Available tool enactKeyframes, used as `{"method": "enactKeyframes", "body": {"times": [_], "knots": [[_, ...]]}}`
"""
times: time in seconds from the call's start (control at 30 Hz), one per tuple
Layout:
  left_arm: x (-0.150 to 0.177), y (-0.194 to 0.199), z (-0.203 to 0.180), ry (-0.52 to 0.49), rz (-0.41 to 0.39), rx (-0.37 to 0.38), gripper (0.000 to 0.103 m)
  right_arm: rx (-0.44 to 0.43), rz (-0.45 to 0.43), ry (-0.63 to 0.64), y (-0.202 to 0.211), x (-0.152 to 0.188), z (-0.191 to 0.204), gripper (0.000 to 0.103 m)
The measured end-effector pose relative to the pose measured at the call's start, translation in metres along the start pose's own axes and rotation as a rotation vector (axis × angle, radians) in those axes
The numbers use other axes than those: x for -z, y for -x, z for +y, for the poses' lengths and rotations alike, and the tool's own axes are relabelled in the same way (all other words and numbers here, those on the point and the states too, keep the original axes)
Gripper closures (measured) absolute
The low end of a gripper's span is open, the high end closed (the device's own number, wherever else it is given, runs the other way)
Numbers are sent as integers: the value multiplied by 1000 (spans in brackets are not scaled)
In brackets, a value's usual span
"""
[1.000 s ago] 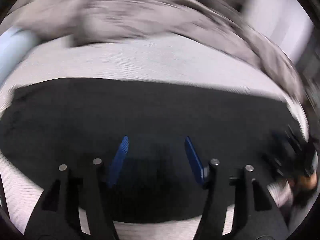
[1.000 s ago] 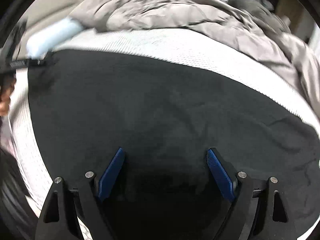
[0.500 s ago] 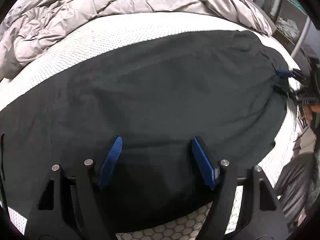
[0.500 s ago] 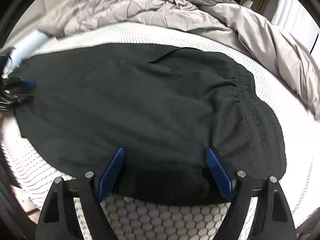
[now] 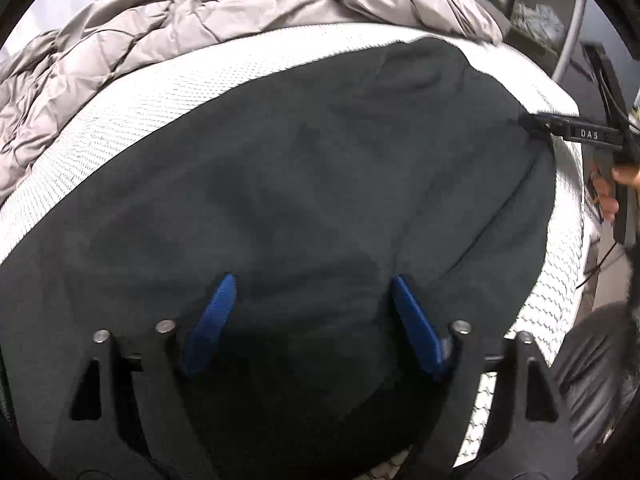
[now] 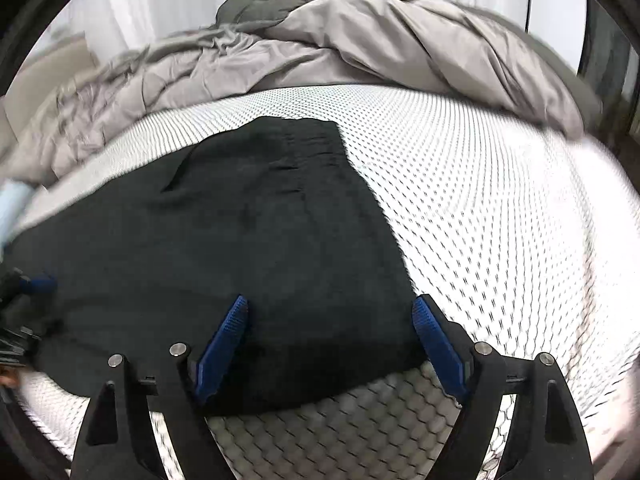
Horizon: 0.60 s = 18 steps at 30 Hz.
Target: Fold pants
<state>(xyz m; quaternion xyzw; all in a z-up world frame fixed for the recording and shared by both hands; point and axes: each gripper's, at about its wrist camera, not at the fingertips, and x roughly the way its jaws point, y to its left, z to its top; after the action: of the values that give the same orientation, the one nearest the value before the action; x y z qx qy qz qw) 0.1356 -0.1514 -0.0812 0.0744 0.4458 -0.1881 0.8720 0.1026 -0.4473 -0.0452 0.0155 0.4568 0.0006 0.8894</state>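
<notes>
Between the spread blue pads of my left hand-held gripper [image 5: 310, 320] and my equally open, empty right hand-held gripper [image 6: 330, 340] lie the black pants [image 6: 256, 240], flat on the mattress [image 6: 500, 200], soft and limp, best pinched at the elastic waistband [image 6: 320, 148].

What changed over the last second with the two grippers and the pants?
Both open grippers pulled back toward the near edge of the pants: the right gripper now straddles the waistband corner, showing more mattress. The left gripper stayed over dark cloth. Nothing was gripped; pants still flat, duvet unmoved.
</notes>
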Motion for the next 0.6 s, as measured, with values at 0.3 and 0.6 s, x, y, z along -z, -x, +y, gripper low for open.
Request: {"method": "enactKeyframes", "body": {"times": [0.3, 0.6], "knots": [[5, 2, 8, 15, -15, 0, 19, -400, 52, -522, 12, 24, -68, 27], [5, 0, 10, 24, -12, 7, 18, -502, 0, -648, -17, 22, -57, 33]]}}
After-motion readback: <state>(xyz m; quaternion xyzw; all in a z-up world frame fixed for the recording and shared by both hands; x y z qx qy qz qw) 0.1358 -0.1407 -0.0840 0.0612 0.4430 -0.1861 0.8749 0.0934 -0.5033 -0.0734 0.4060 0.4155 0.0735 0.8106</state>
